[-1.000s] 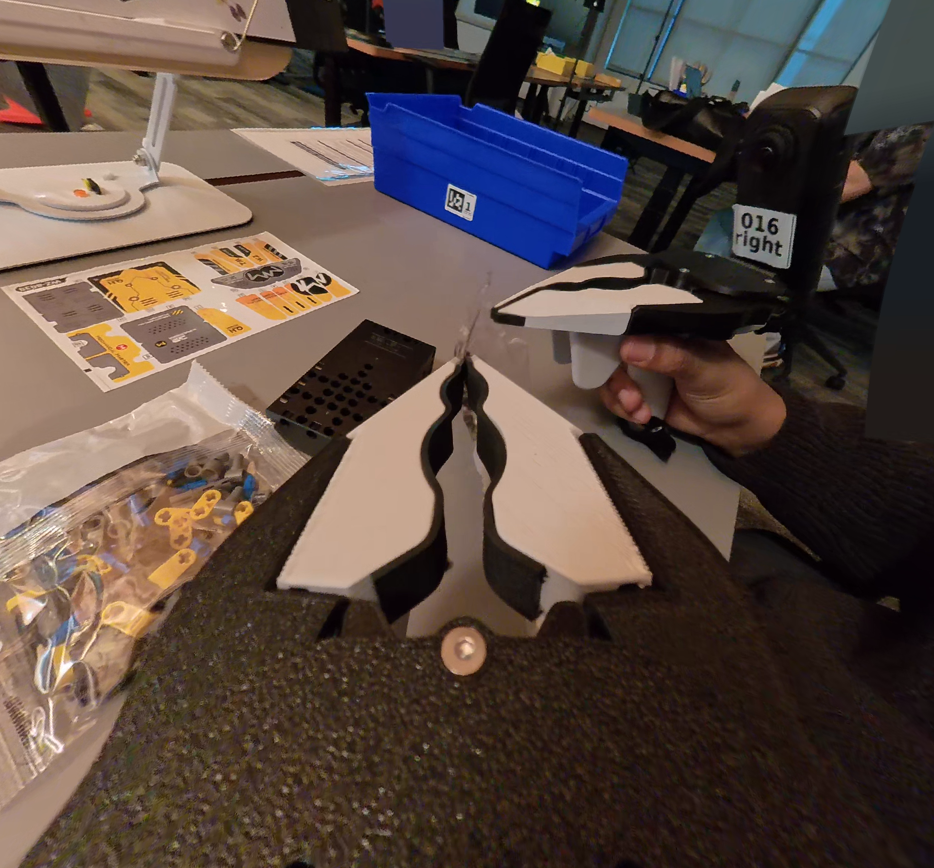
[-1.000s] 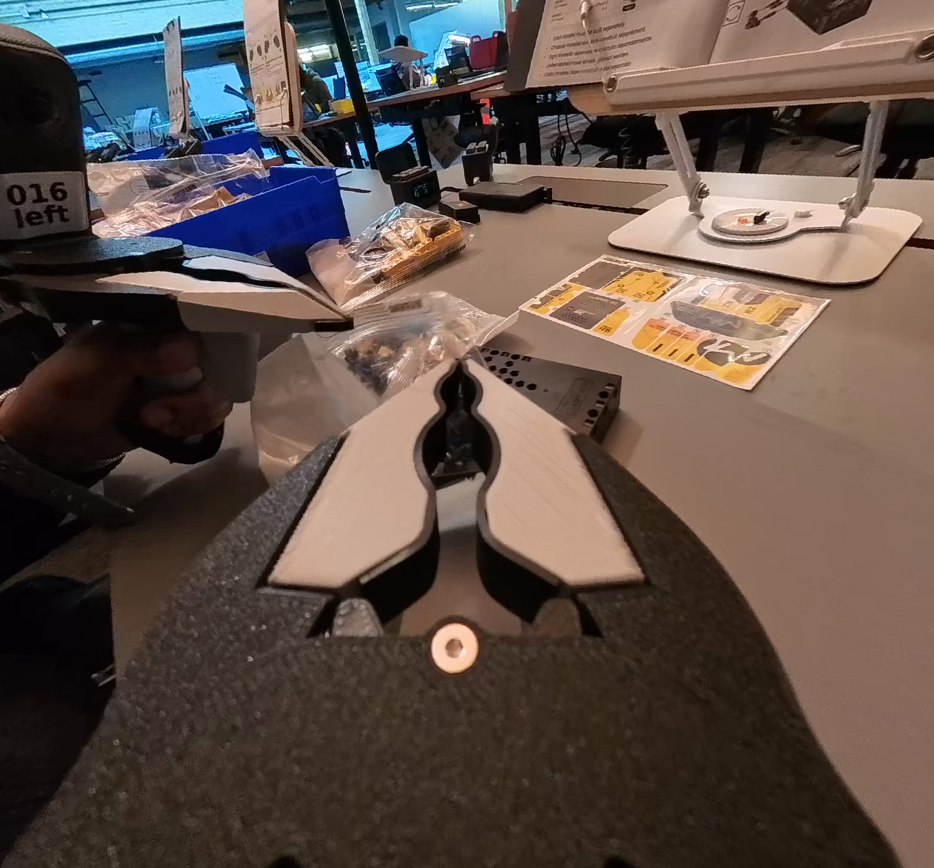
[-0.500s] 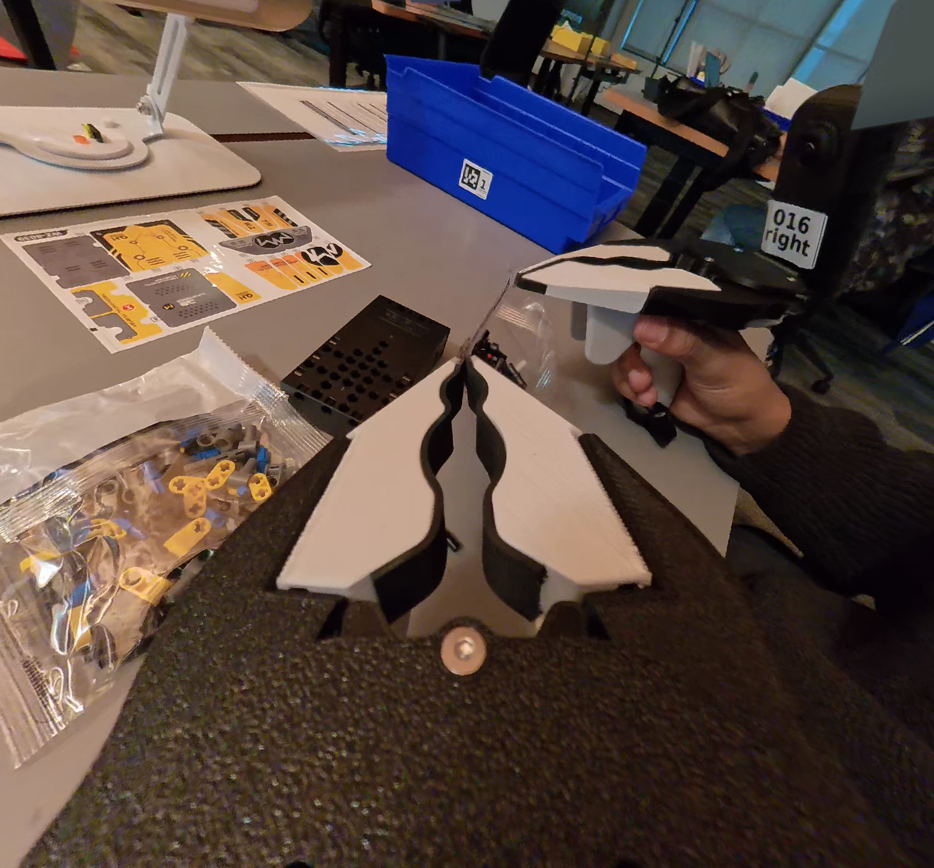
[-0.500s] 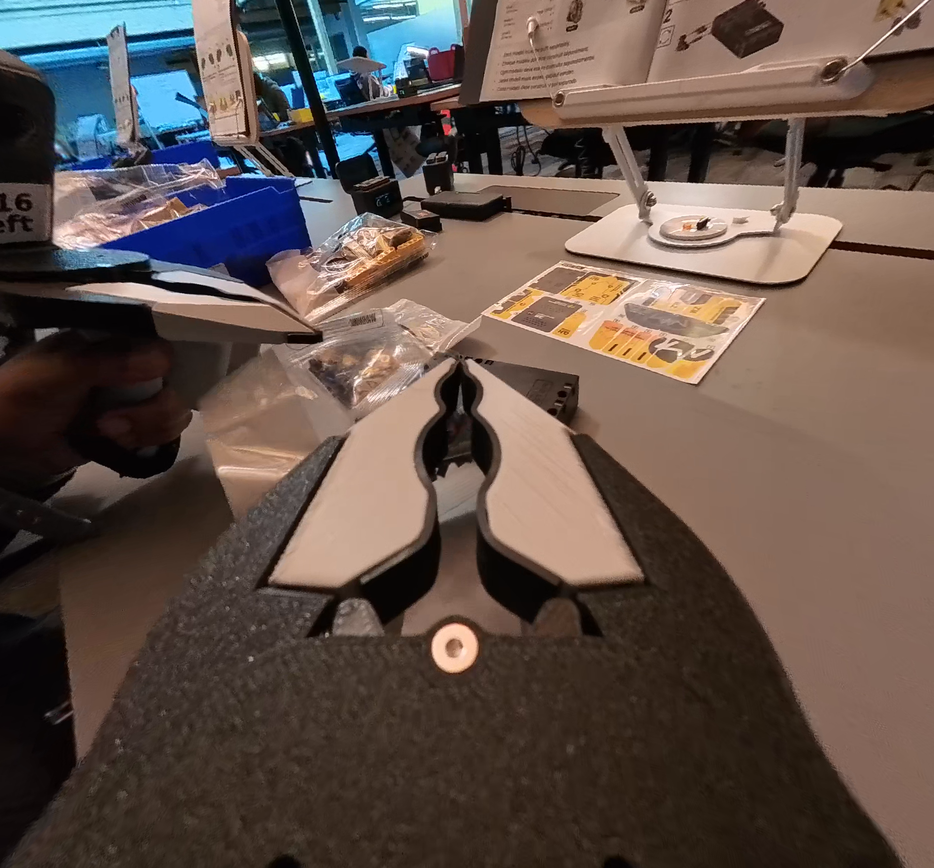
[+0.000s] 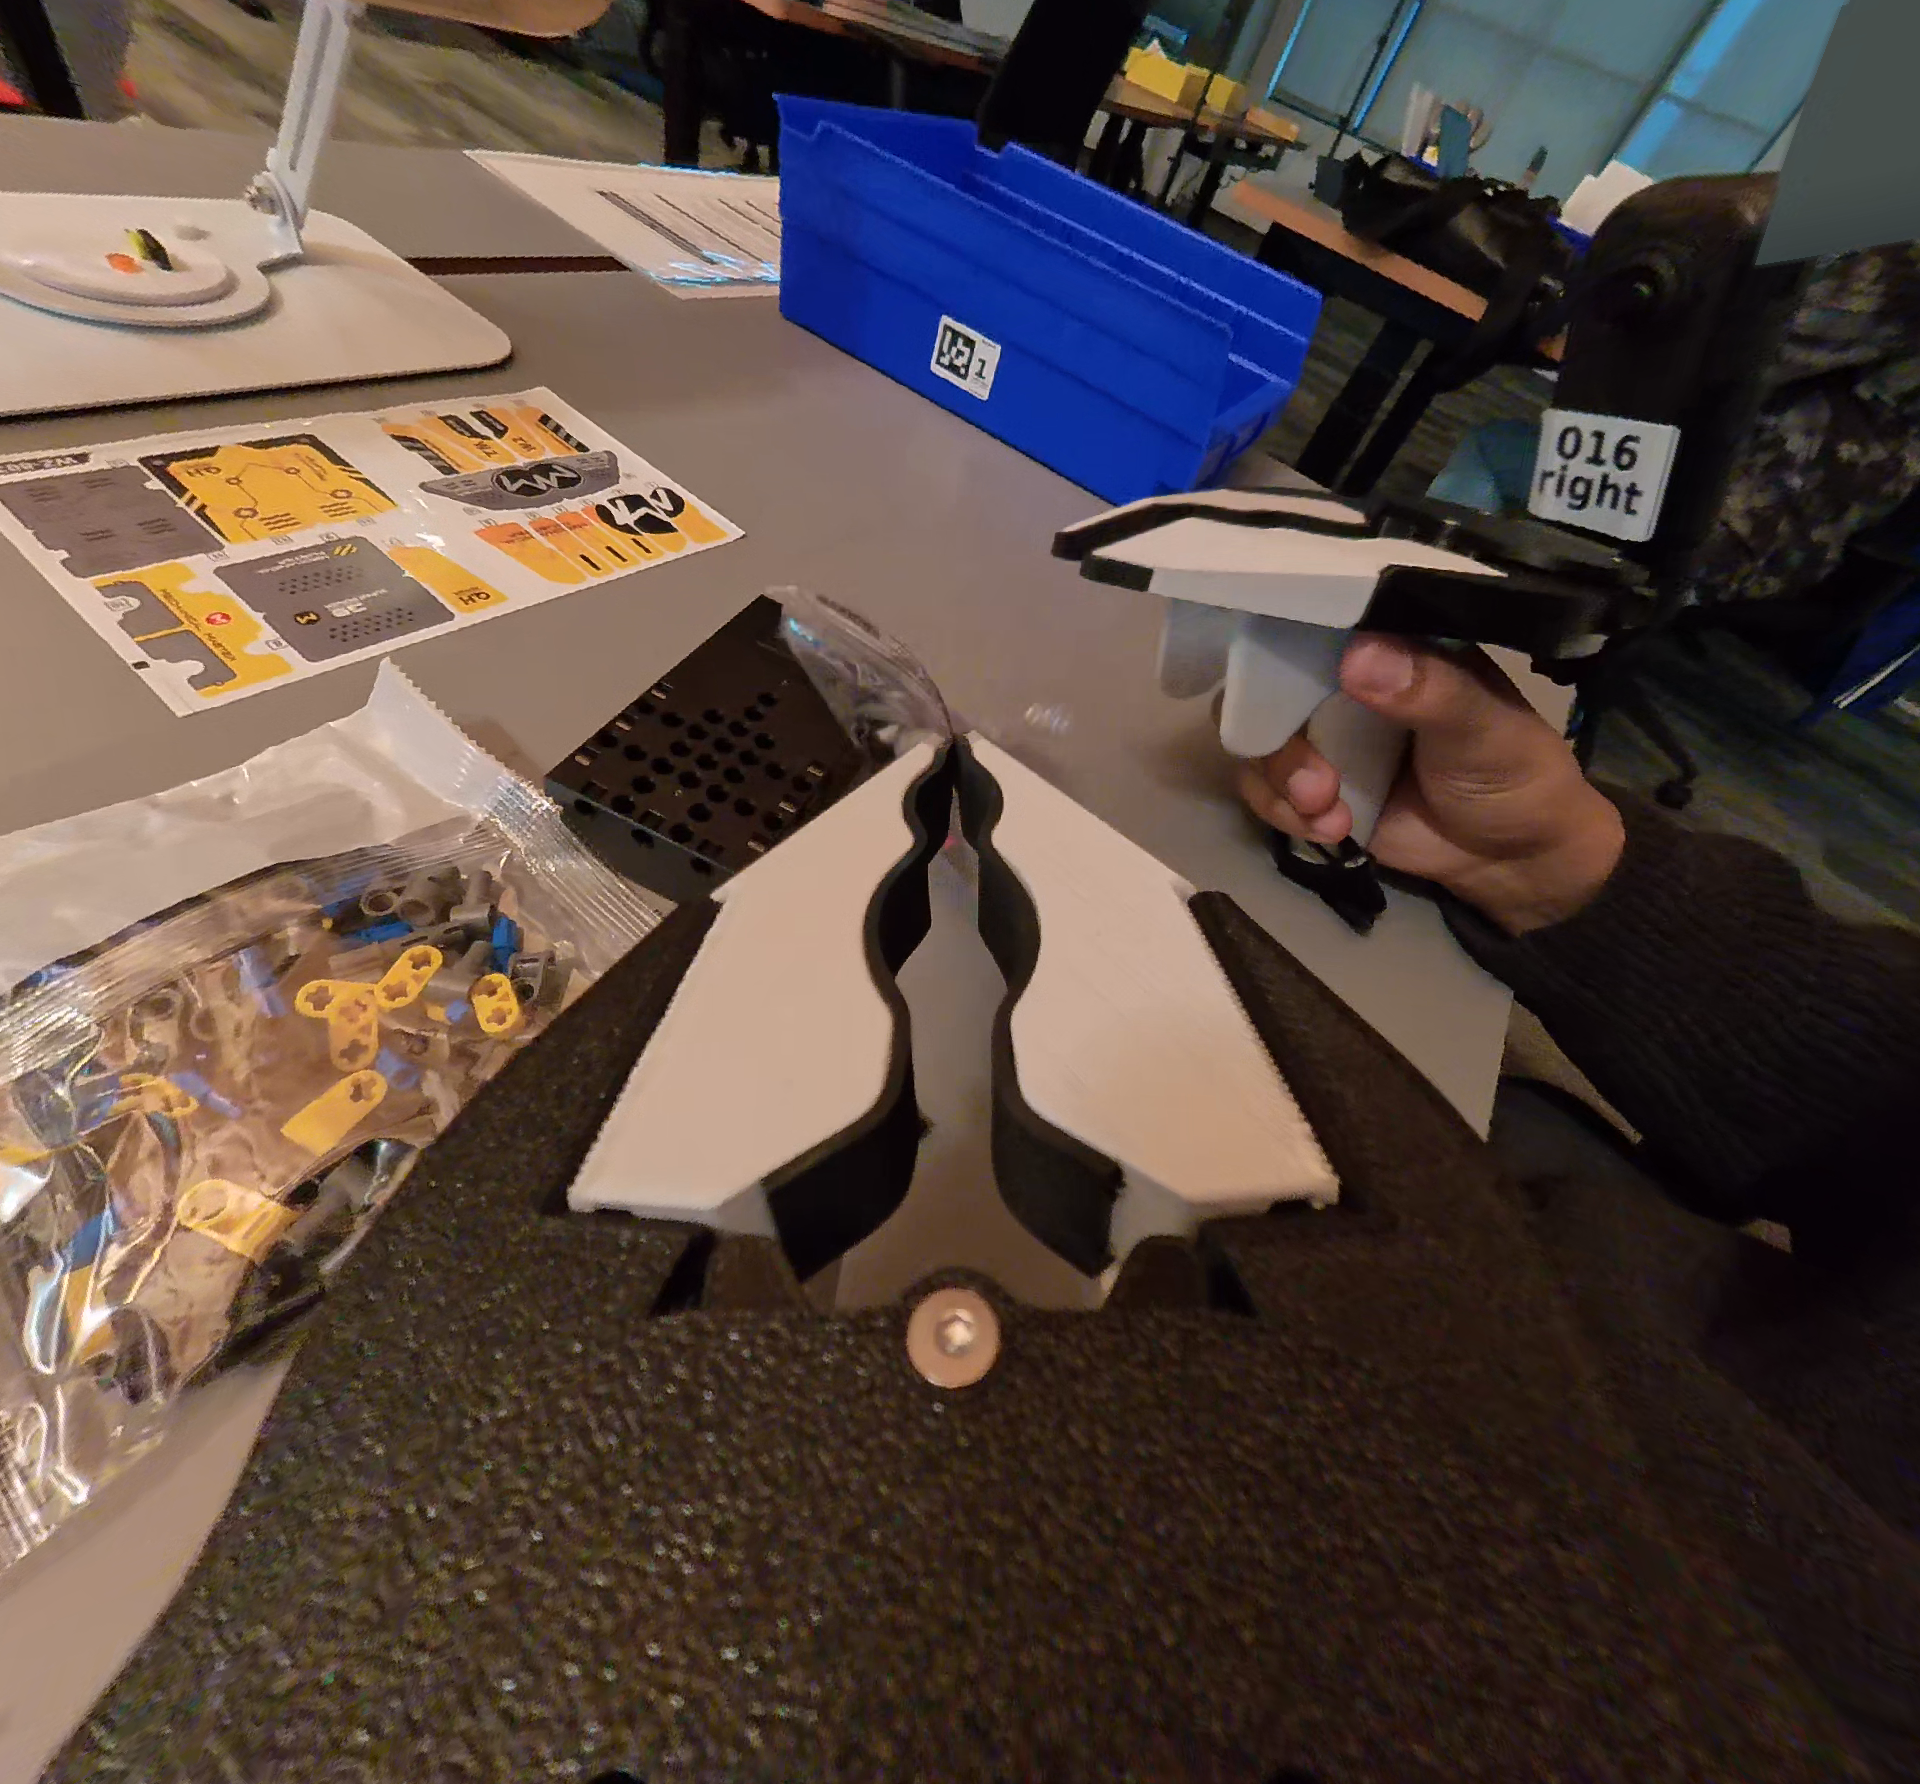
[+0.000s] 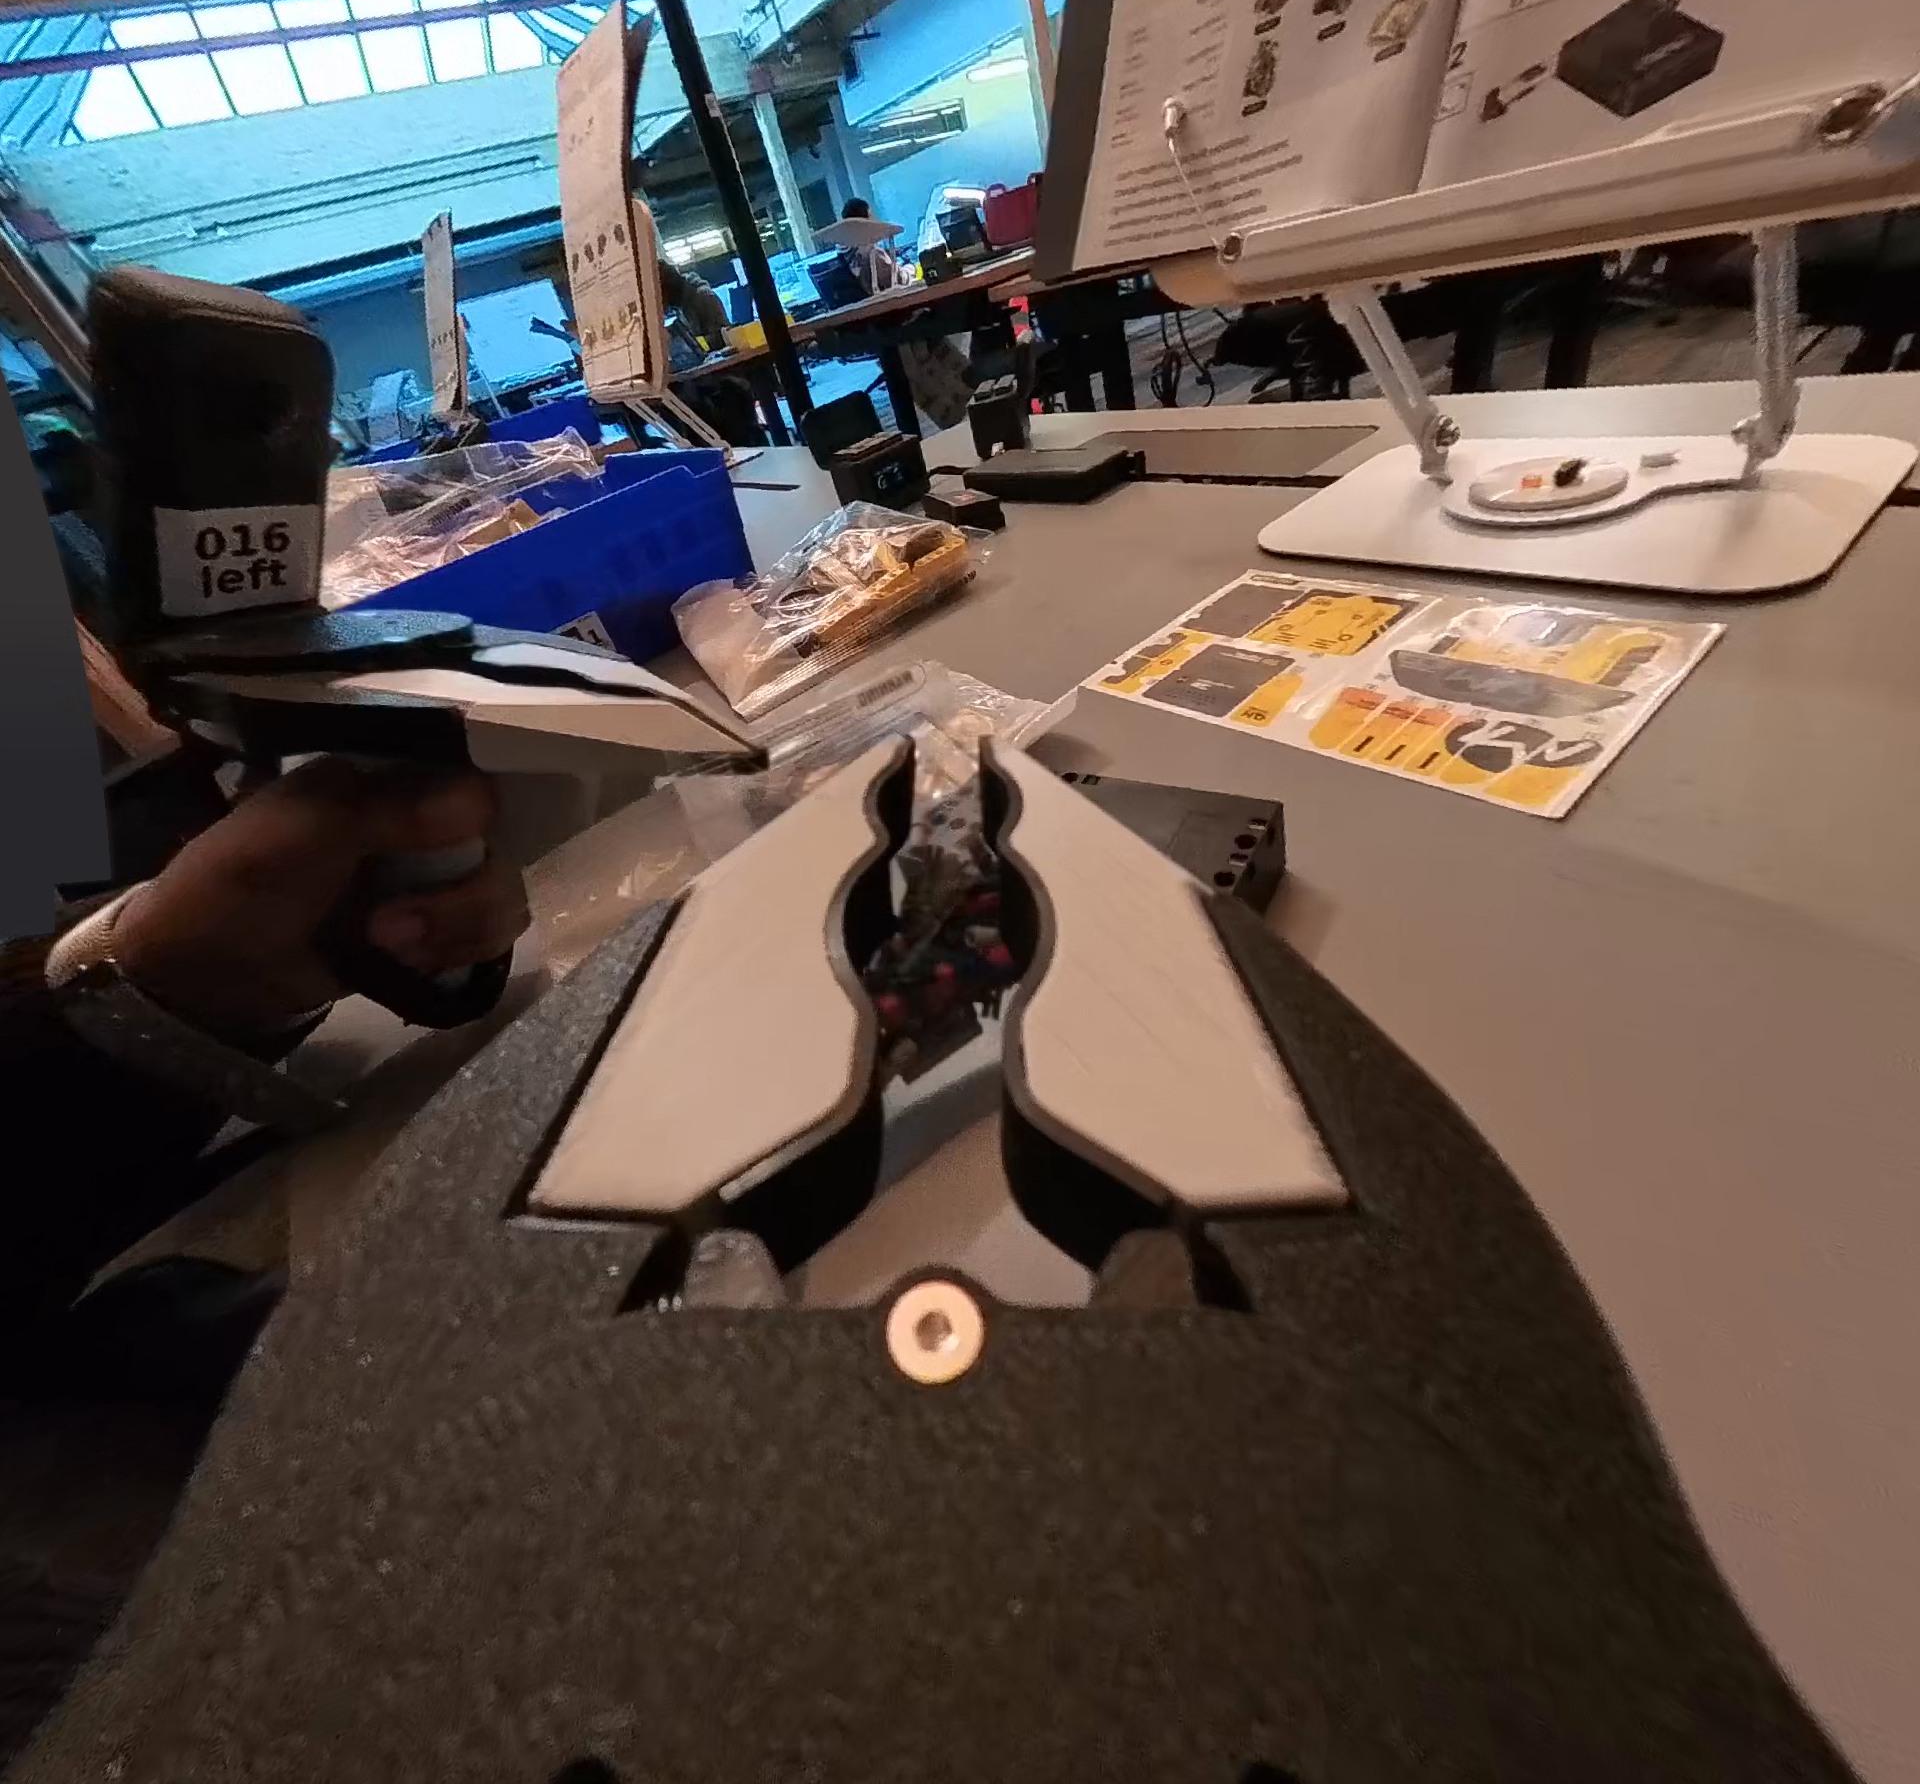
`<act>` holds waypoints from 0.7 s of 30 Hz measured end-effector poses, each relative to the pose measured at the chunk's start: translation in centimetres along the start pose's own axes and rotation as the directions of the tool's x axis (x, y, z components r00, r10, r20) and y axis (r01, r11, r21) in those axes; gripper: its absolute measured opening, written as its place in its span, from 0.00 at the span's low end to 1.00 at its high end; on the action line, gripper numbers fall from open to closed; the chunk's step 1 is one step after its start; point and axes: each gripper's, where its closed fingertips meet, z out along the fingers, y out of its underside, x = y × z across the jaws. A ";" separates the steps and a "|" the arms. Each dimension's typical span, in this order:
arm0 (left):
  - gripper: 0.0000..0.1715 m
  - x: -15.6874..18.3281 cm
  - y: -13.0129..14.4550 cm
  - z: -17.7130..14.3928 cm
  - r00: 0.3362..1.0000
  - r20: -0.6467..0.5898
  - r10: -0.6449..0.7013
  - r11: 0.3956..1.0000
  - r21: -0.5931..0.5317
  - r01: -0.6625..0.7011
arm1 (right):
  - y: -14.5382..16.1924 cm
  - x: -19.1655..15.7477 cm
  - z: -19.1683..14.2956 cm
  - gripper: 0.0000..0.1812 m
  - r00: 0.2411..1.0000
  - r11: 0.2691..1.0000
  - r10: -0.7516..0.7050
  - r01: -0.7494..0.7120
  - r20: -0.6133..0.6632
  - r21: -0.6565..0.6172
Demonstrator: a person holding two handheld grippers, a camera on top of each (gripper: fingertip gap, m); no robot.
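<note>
My left gripper (image 5: 956, 747) is shut on the edge of a small clear plastic bag (image 5: 852, 664) holding dark small parts, just above a black perforated box (image 5: 707, 758) on the grey table. The same bag shows in the right wrist view (image 6: 935, 945), seen through the gap of my right gripper (image 6: 948, 747). My right gripper is slightly open and empty. In the left wrist view it (image 5: 1070, 555) hovers to the right of the bag, apart from it. The left gripper (image 6: 753, 755) shows at the left of the right wrist view.
A larger bag of yellow, blue and grey parts (image 5: 260, 1028) lies at the left. A sticker sheet (image 5: 343, 529) lies behind the box. A blue bin (image 5: 1018, 311) and a white booklet stand (image 6: 1590, 519) are farther back. Another bag of yellow parts (image 6: 842, 591) lies near a second bin. Spacing between my two grippers at the tips: around 7 cm.
My right gripper has opened a little and let go of the small bag. My left gripper, still shut on it, has brought the bag down toward the black box.
</note>
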 end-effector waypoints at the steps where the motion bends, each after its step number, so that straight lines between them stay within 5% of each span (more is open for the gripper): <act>1: 0.00 0.0 0.1 0.1 1.000 -0.001 -0.001 1.000 -0.002 0.001 | 0.0 -0.2 0.0 0.07 1.000 1.000 -0.014 0.014 0.003 0.003; 10: 0.00 -0.7 0.2 0.1 0.999 0.010 -0.035 0.999 0.007 0.035 | 1.2 -3.5 0.7 0.15 0.977 0.980 -0.184 0.191 0.112 -0.052; 21: 0.00 -0.4 0.0 0.1 0.999 -0.003 -0.046 0.999 0.019 0.046 | 3.8 -4.6 1.9 0.15 0.905 0.885 -0.419 0.426 0.079 -0.186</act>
